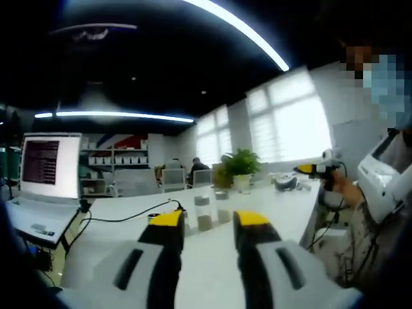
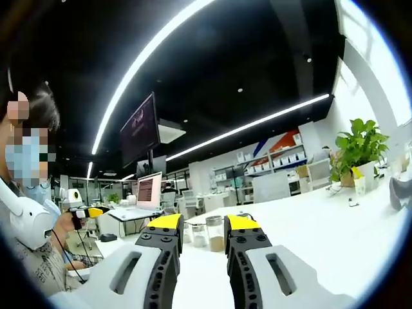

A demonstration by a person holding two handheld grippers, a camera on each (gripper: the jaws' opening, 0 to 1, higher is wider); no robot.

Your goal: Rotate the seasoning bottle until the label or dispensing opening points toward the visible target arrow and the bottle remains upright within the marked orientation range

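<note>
A broad white tabletop [image 1: 270,212] is seen stretching away toward bright windows. Near its left edge an open laptop [image 1: 45,174] is set, with a black cable [image 1: 122,217] trailing from it across the surface. A potted plant [image 1: 241,168] stands near the far edge.

The seasoning bottle [image 1: 204,213] is seen standing upright on the tabletop, ahead of the left tongs [image 1: 209,222] and framed in the gap between their yellow tips. It is also seen beyond the right tongs [image 2: 203,228] as a clear jar with brownish contents low inside [image 2: 215,235]. A second small container [image 1: 222,207] stands just beside it. No target arrow or label can be made out at this size.

Both pairs of tongs are held spread, with nothing pinched; the bottle is well apart from either.

The bottle is judged to be light, rigid and smooth-walled, so slipping under a twist is likely and tipping is a risk because the contents sit low. A hold on the middle of the body, squarely across its width, is judged best, with pressure kept moderate and the base left on the tabletop while it is turned.
</note>
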